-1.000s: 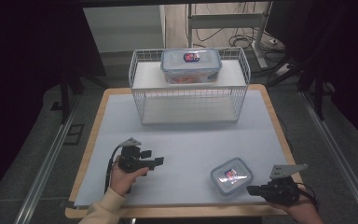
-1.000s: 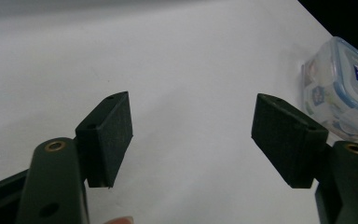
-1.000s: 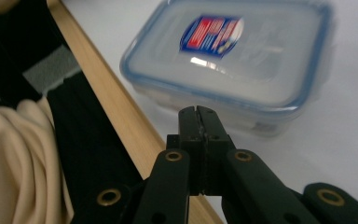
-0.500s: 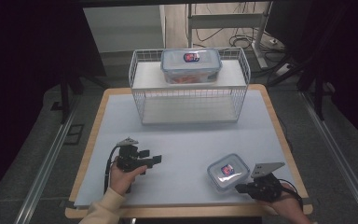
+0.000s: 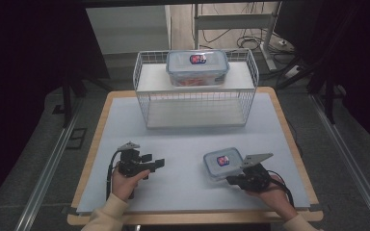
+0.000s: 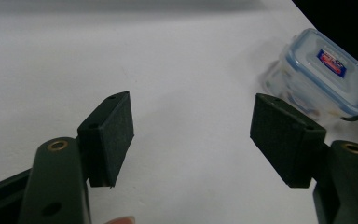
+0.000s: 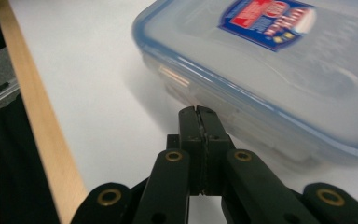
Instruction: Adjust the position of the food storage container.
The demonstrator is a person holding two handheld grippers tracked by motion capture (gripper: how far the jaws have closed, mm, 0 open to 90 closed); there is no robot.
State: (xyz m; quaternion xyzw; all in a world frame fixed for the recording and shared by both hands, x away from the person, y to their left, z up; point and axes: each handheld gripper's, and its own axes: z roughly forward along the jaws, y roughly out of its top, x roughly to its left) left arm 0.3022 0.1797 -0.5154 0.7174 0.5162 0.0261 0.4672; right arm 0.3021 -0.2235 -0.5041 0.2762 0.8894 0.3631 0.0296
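Small box: your clear box [image 5: 223,162] with the blue-rimmed lid and red-and-blue label sits on the worktop [image 5: 188,144], front right, lid on, turned at an angle to the worktop edge.
Small box, close up: in the right gripper view the box [image 7: 279,60] lies just past your closed jaw tips, its near side wall facing them; whether the tips touch the wall I cannot tell.
Right gripper: your right gripper [image 5: 233,180] lies low at the box's near right corner, jaws pressed flat together with nothing between them [image 7: 198,116].
Right hand: your hand [image 5: 265,185] holds it from behind, near the front edge of the worktop, with the grey plate on top pointing toward the box.
Left gripper: your left gripper [image 5: 156,163] is at the front left, well apart from the box and pointing toward it, jaws spread wide and empty.
Left gripper, close up: in its own view the gripper [image 6: 191,133] has only bare worktop between the two pads, and the box [image 6: 319,74] stands beyond the right-hand jaw.
Left hand: your hand [image 5: 125,180] grips the body from below, cable looping beside the wrist.
Rack: a white wire rack [image 5: 196,101] stands at the back middle of the worktop.
Large box: a bigger box [image 5: 197,67] of the same kind rests on the rack's upper shelf, reddish contents showing through its side.
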